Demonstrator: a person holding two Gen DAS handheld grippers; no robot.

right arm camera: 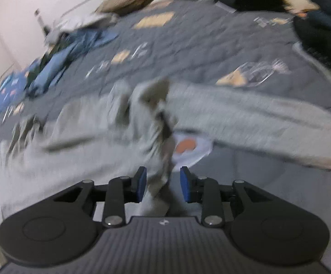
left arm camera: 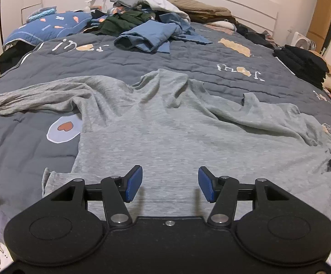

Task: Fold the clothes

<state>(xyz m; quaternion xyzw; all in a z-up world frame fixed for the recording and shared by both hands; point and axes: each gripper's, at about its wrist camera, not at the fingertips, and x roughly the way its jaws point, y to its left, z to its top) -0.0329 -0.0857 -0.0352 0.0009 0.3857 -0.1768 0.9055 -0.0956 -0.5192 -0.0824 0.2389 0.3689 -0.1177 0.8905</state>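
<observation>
A light grey long-sleeved top (left arm camera: 165, 132) lies spread and wrinkled on the bed, one sleeve (left arm camera: 28, 96) trailing off to the left. My left gripper (left arm camera: 170, 183) hovers over the top's near hem, open wide with nothing between its blue pads (left arm camera: 134, 183). The right wrist view is blurred by motion. There the same grey top (right arm camera: 85, 141) shows with a sleeve (right arm camera: 257, 114) stretched to the right. My right gripper (right arm camera: 163, 183) is open, and a raised fold of grey cloth (right arm camera: 157, 182) stands between its fingers, not pinched.
A grey quilted bedspread (left arm camera: 188, 64) covers the bed. A heap of blue, green and grey clothes (left arm camera: 142, 27) sits at the far end, brown folded items (left arm camera: 199, 9) behind it. Black folded clothes (left arm camera: 302, 64) lie at the right edge. A fan (left arm camera: 302, 41) stands by the right wall.
</observation>
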